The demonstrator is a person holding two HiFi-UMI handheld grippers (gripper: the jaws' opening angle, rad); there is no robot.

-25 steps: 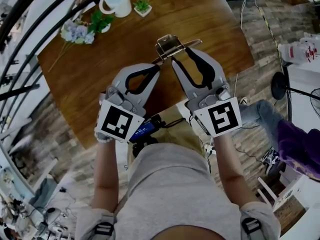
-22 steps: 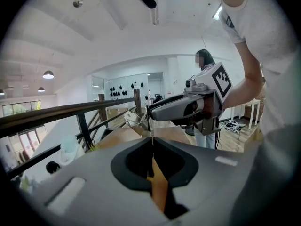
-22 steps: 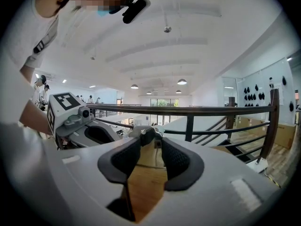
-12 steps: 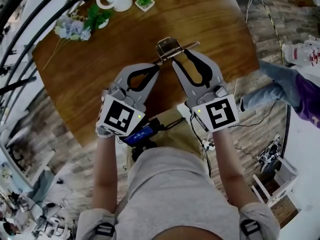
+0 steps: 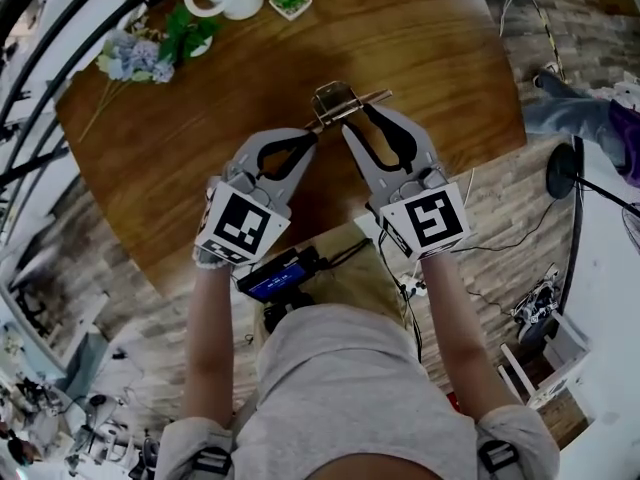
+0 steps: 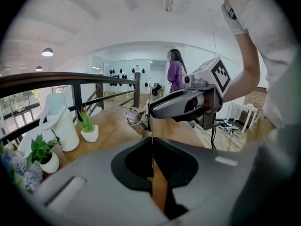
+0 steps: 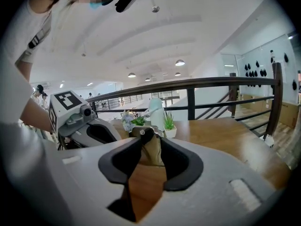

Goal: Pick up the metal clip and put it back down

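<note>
Person: light grey short-sleeved top [image 5: 340, 388]; dark strap with buckle [image 5: 205, 460] round each upper arm. Left tongs [image 5: 313, 135], right tongs [image 5: 353, 118]: pale grey moulded shells, broad at rear, tapering to tips, black lining round teardrop opening. Left marker cube [image 5: 238, 225], right marker cube [image 5: 427, 220]: white faces, black square patterns.

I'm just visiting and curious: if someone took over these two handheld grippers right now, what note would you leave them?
Left gripper: fingers together, seemingly pinching the metal clip's edge.
Right gripper: fingers around the clip, just been closing on it.
Clip: held between both grippers over the wooden table; touchdown unclear.
Done: pickup. Left: set it down, release.
</note>
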